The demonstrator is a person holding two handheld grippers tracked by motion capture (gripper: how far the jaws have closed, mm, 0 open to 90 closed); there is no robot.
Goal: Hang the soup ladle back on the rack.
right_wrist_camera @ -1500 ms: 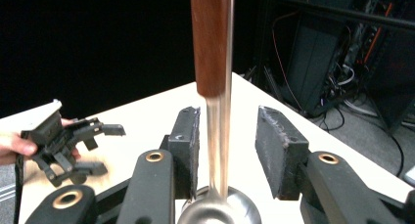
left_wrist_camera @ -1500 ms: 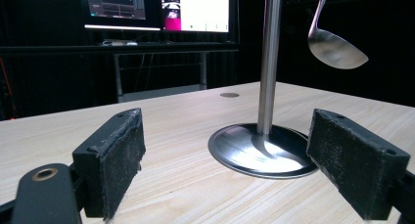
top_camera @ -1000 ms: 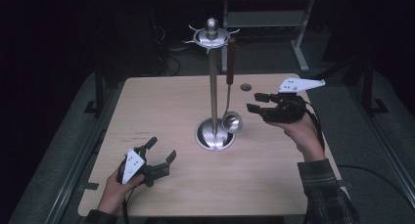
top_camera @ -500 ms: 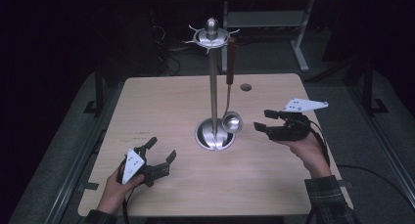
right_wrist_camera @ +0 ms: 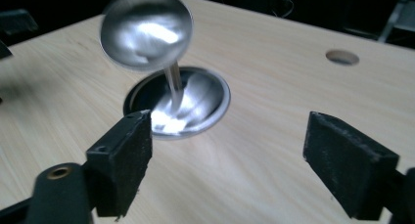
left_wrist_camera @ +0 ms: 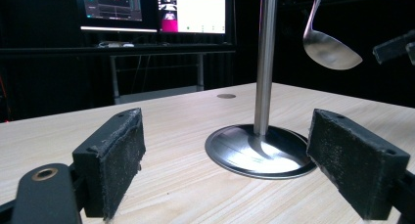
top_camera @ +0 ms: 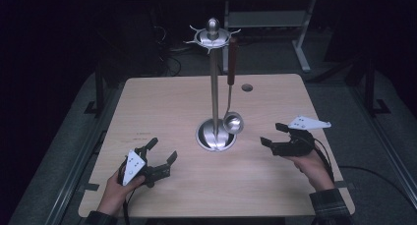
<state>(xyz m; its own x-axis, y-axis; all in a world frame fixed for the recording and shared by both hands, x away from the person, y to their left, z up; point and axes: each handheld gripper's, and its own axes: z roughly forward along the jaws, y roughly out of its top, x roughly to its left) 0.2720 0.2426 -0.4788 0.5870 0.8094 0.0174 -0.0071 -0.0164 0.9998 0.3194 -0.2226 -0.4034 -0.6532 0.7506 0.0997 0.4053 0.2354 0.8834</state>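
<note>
Ladle (top_camera: 232,121) hangs free on stand (top_camera: 215,107); your right gripper (top_camera: 275,136) near, left gripper (top_camera: 162,158) apart, both jaws spread, empty. Careless bump likely swings ladle, tips stand on table (top_camera: 162,102).

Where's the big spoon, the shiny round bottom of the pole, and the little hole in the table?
Ladle (top_camera: 232,122), high view, its bowl.
Stand base (left_wrist_camera: 259,154), left gripper view, its disc.
Table hole (top_camera: 247,87), high view, its middle.
</note>
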